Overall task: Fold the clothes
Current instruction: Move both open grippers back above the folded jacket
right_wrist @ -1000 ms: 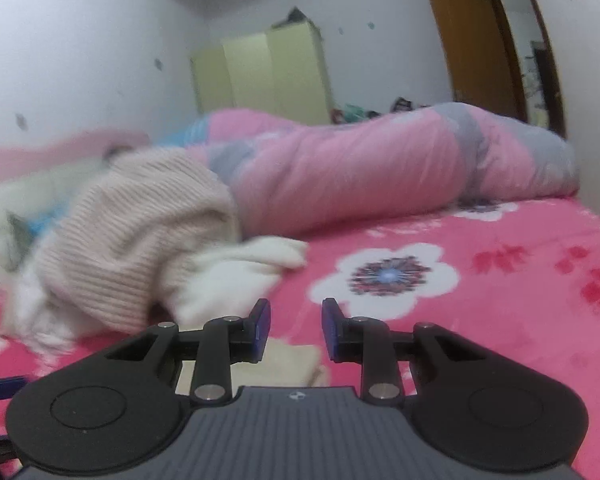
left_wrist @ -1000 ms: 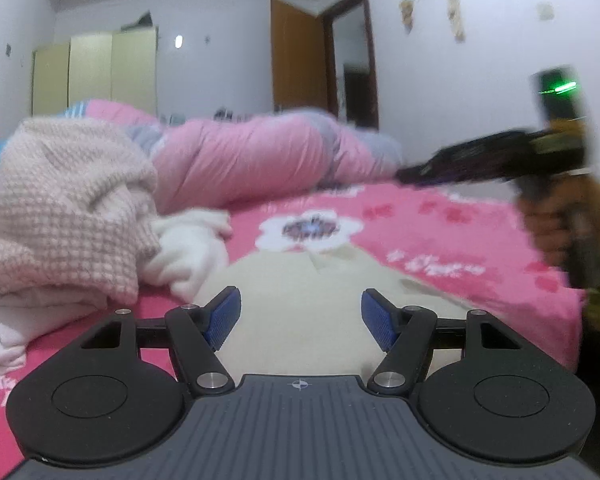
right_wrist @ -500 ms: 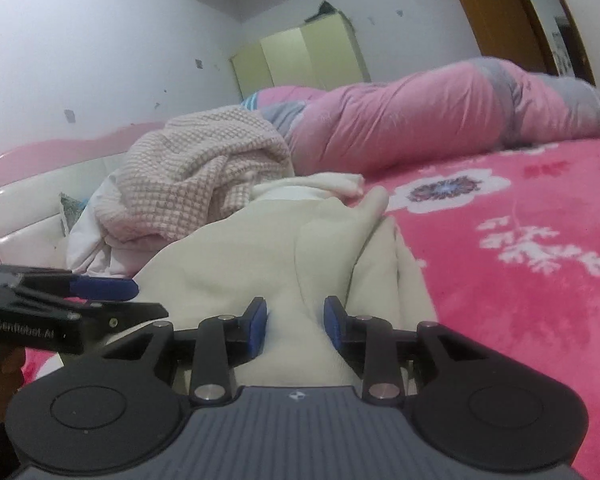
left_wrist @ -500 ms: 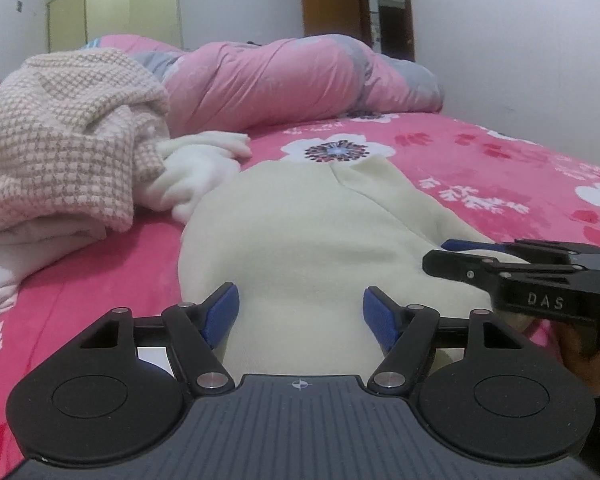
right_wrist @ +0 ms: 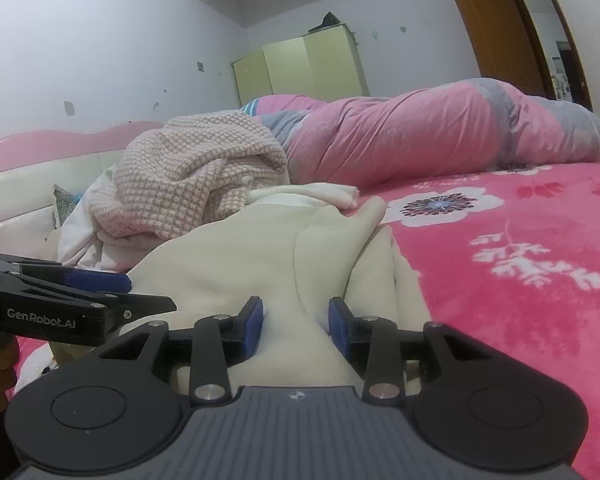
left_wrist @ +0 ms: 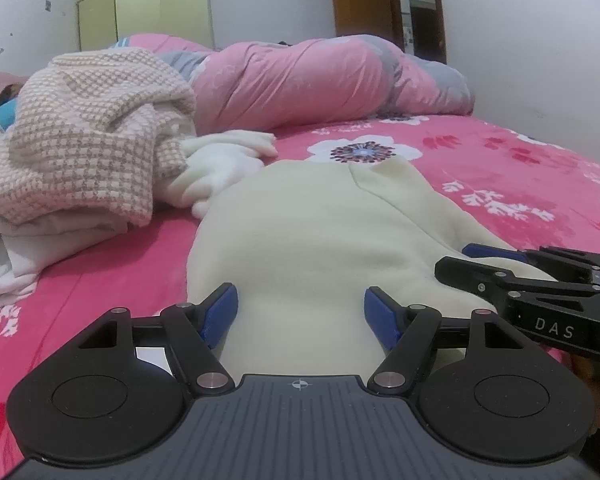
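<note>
A cream garment (left_wrist: 312, 232) lies flat on the pink floral bedsheet (left_wrist: 520, 176); it also shows in the right wrist view (right_wrist: 252, 260), with a sleeve folded over its right side. My left gripper (left_wrist: 300, 314) is open, low over the garment's near edge. My right gripper (right_wrist: 296, 324) is open a smaller way, with cream fabric between its blue pads (right_wrist: 253, 322). Each gripper shows in the other's view, the right one (left_wrist: 540, 280) and the left one (right_wrist: 72, 300).
A heap of clothes topped by a pink-and-white knit (left_wrist: 88, 148) lies at the left, with a white garment (left_wrist: 224, 160) beside it. A rolled pink and grey duvet (left_wrist: 328, 80) lies across the far side. Wardrobe (left_wrist: 148, 12) and door (left_wrist: 360, 0) stand behind.
Both grippers came down from above the bed to the cream garment's near edge. In the last half second the right gripper opened slightly and moved closer onto the fabric.
</note>
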`<state>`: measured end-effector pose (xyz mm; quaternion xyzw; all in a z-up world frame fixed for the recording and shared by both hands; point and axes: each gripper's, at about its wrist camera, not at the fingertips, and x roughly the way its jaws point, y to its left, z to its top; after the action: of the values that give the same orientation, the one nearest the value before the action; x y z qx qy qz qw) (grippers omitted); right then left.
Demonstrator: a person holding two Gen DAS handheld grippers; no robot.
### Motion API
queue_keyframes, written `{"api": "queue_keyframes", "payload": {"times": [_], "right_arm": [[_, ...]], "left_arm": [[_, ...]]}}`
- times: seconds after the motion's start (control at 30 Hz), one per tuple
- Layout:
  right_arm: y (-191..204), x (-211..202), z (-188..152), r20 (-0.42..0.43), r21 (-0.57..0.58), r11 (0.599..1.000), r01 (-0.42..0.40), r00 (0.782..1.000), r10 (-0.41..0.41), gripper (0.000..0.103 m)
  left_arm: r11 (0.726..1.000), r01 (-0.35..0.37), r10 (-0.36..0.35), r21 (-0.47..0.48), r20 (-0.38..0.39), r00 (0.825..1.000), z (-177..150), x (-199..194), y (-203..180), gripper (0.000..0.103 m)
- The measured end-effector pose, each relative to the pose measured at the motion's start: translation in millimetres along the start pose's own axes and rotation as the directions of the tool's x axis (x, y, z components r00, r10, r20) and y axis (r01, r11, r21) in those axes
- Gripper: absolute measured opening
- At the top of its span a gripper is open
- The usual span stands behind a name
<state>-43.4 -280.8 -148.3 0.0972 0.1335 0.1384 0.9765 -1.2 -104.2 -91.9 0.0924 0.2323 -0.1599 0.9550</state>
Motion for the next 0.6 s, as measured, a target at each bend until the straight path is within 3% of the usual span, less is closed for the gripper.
{"api": "queue_keyframes", "payload": {"times": [0.43,0.6], "right_arm": [[-1,-2,0,0.004,0.002,1.000,0.000,1.000,0.000,0.039],[-4,-3,-1,0.004,0.014,1.000,-0.005,1.000,0.005,0.040]], "left_arm": [[1.000,-0.021,0.021,-0.012,0.004,1.000,2,-1,-3,0.071],[0.994,0.008,-0.004,-0.111,0.039,0.999,4,-18,8,0.071]]}}
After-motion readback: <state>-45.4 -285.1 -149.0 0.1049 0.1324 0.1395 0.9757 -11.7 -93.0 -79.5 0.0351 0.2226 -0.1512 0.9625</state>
